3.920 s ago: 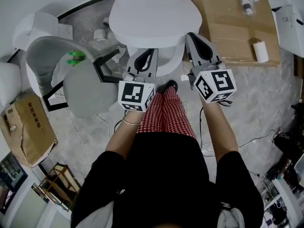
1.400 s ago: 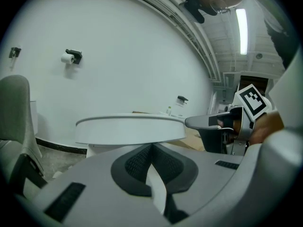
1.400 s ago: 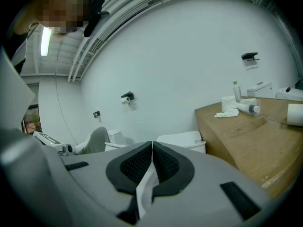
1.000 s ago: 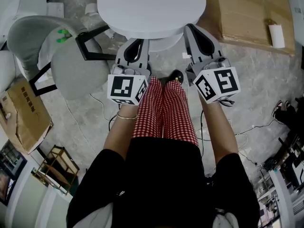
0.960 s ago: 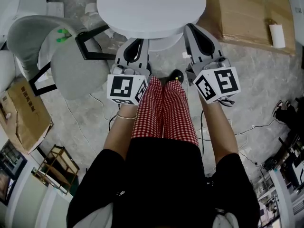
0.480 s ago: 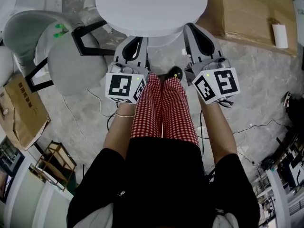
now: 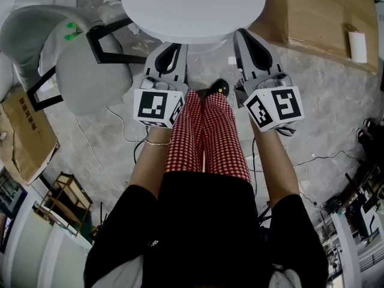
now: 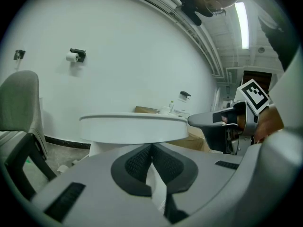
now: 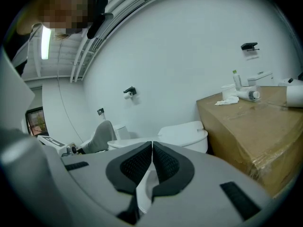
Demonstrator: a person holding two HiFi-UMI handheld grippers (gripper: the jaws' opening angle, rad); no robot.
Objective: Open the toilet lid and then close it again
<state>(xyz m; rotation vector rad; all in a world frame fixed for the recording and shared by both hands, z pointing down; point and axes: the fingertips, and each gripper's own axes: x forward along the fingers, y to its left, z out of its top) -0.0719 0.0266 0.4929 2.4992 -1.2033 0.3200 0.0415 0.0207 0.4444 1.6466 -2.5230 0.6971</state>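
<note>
The toilet lid lies shut and flat ahead of you, with its front rim just above your fingertips. Your left gripper and right gripper sit at that rim, fingers closed on nothing. A grey chair crowds the left and a cardboard box the right, with open floor nearer you. Both grippers have kept their places since half a second ago.
</note>
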